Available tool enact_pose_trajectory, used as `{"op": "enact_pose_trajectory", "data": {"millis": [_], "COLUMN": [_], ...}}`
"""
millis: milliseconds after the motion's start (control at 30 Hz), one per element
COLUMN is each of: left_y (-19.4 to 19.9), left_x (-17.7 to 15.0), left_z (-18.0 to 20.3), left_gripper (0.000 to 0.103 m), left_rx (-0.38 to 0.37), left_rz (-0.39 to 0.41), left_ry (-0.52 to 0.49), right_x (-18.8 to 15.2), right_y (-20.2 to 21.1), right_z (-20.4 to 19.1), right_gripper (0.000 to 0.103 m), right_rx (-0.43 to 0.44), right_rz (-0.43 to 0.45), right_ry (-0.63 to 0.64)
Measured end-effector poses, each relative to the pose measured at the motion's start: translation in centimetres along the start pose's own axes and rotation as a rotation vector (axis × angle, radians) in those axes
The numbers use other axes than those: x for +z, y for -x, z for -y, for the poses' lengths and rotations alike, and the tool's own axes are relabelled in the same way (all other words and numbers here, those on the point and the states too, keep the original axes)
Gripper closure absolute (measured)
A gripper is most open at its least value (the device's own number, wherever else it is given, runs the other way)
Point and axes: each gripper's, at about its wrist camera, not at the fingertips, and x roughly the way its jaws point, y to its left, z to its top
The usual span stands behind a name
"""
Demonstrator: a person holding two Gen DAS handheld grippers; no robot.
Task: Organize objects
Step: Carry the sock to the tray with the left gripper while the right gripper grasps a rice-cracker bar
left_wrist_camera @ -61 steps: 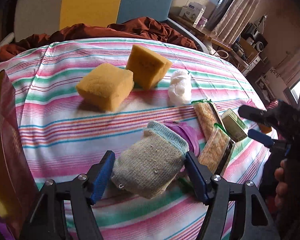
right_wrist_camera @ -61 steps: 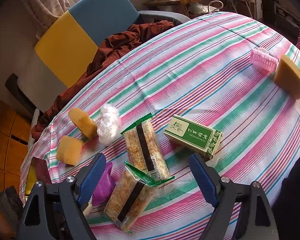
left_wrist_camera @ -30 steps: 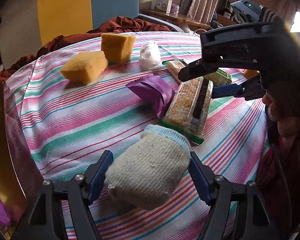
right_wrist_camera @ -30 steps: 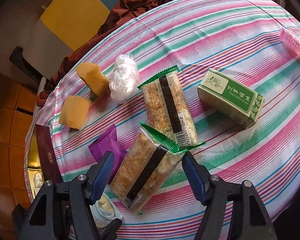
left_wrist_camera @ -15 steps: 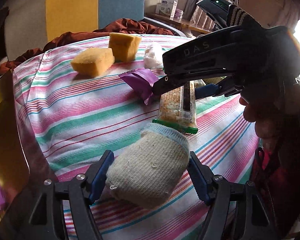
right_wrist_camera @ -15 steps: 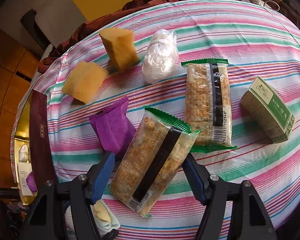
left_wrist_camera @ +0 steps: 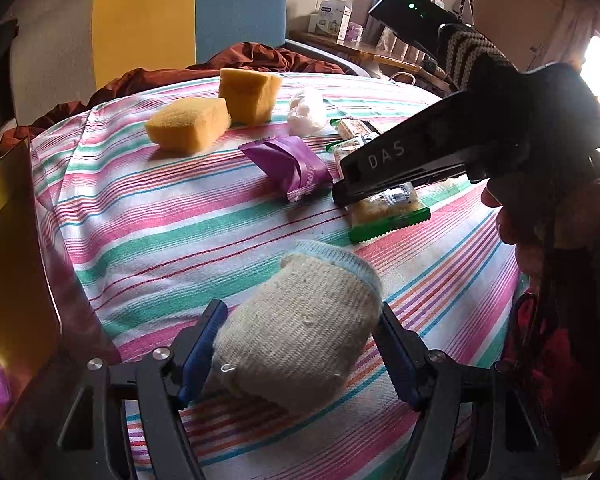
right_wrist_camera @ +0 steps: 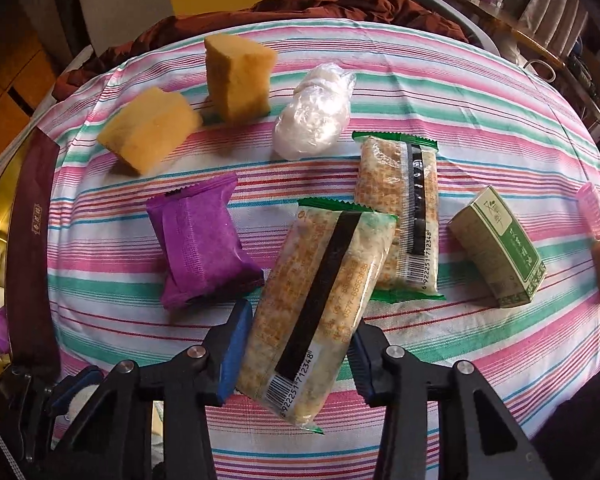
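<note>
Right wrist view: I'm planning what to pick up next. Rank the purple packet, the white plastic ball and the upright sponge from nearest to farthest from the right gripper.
1. Purple packet, just left of the right gripper.
2. White plastic ball, mid-table.
3. Upright sponge, far side, left.

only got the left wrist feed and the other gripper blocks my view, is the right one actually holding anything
Observer: Yes, the right gripper is shut on a cracker packet with a black stripe, pads on both of its long sides.
Operator: any other packet like it out there
Observer: A second cracker packet lies flat on the striped cloth, just beyond the held one.
Operator: anything further right i should know about
Observer: A green box lies to the right of those packets, and a pink ridged item sits at the far right edge.
</note>
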Motion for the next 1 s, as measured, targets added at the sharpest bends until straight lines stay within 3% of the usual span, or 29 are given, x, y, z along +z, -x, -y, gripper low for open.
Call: {"op": "enact_pose_trajectory", "data": {"millis": [233, 500, 667, 800, 867, 1000], "left_y": [1.2, 7.4, 12.6, 16.0, 17.2, 17.6], "left_x": [0.1, 1.8, 3.0, 3.0, 2.5, 0.6], "left_z": [0.3, -1.5, -7.5, -14.5, -18.3, -24.8], "left_gripper": [0.032, 0.032, 0.032, 0.032, 0.032, 0.032], "left_rx": [-0.006, -0.011, 0.055, 0.178, 0.258, 0.349], "left_rz": [-0.009, 0.114, 0.201, 0.251, 0.256, 0.212], "left_ry": [0.013, 0.051, 0.182, 0.281, 0.338, 0.455], "right_x": [0.0, 0.1, 0.0, 0.0, -0.3, -0.3], "right_y": [-0.1, -0.5, -0.5, -0.5, -0.4, -0.4], "right_z": [0.1, -0.8, -0.8, -1.0, -1.1, -1.2], "right_gripper": [0.058, 0.058, 0.058, 0.058, 0.058, 0.058], "right_rx": [-0.015, -0.027, -0.032, -0.042, -0.046, -0.05], "right_rz": [0.003, 0.01, 0.012, 0.016, 0.018, 0.019], "right_ry": [0.017, 0.03, 0.037, 0.047, 0.051, 0.056]}}
